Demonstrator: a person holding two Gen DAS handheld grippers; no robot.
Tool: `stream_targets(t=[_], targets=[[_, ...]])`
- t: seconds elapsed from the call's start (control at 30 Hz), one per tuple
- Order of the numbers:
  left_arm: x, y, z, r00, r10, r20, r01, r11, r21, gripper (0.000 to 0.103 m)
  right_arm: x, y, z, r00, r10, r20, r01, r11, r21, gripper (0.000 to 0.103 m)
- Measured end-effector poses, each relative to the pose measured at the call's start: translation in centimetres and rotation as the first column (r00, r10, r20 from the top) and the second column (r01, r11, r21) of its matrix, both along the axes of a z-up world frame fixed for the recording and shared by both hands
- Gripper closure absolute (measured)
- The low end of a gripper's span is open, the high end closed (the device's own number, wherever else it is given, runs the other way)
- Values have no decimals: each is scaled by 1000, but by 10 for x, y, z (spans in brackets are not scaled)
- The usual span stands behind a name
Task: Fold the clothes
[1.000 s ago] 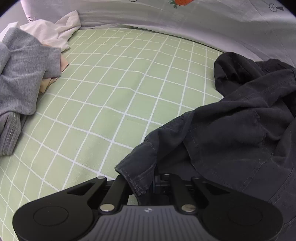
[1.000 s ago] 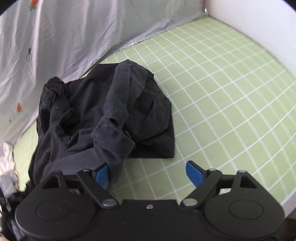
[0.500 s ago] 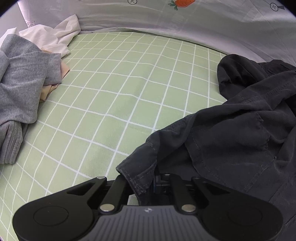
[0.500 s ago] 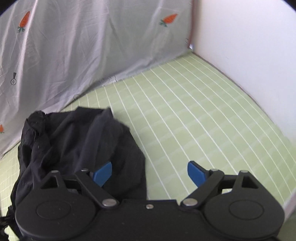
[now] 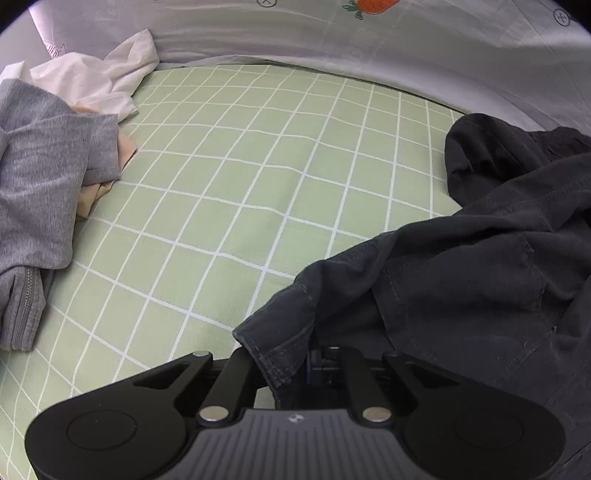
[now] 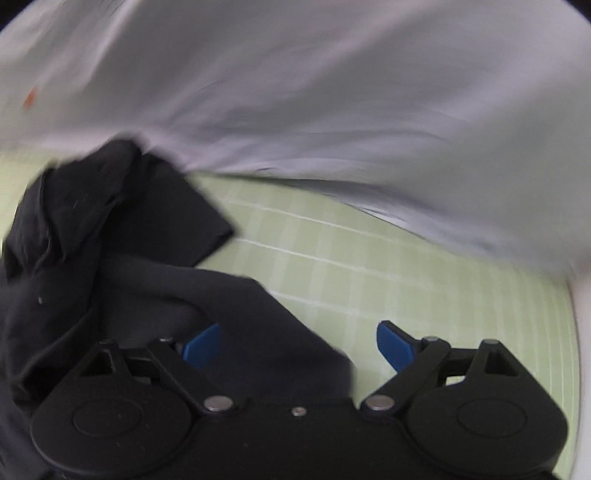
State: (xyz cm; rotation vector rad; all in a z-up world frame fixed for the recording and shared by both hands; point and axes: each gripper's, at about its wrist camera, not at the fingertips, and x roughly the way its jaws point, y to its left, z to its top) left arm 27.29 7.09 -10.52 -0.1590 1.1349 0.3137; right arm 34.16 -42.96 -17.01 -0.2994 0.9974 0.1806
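Observation:
A dark charcoal garment [image 5: 480,266] lies crumpled on the green checked sheet [image 5: 258,177], at the right of the left wrist view. My left gripper [image 5: 295,365] is shut on a hemmed corner of it, low in the frame. In the blurred right wrist view the same garment [image 6: 110,251] fills the left side, and a fold of it lies between the jaws. My right gripper [image 6: 299,343] is open, with its blue pads [image 6: 393,345] wide apart and the cloth lying loose over the left one.
A grey zip garment [image 5: 40,192], a white one [image 5: 96,81] and a peach one [image 5: 122,151] are heaped at the far left. A pale grey carrot-print cloth [image 5: 332,33] hangs along the back. It also shows in the right wrist view [image 6: 332,110].
My right gripper, still open, has swung left and dropped over the dark garment, so cloth now lies between its jaws. My left gripper keeps its hold and has barely shifted.

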Motion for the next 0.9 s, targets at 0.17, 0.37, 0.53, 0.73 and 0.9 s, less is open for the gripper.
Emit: stream_targets(t=[0.17, 0.37, 0.53, 0.73, 0.9], targets=[[0, -7, -1, 999, -37, -5, 37, 998, 56, 90, 29, 48, -19, 936, 343, -75, -351, 919, -181, 11], [-1, -9, -1, 999, -45, -4, 46, 996, 75, 90, 43, 58, -34, 914, 357, -194, -375, 925, -67, 47], [0, -8, 0, 998, -58, -5, 58, 994, 88, 90, 14, 37, -17, 921, 382, -82, -387, 920, -67, 93], [8, 3, 0, 999, -50, 2, 49, 994, 98, 90, -19, -12, 19, 978, 186, 92, -179, 981, -81, 95], [22, 12, 0, 997, -76, -1, 76, 987, 142, 90, -40, -91, 69, 975, -139, 175, 153, 986, -70, 96]])
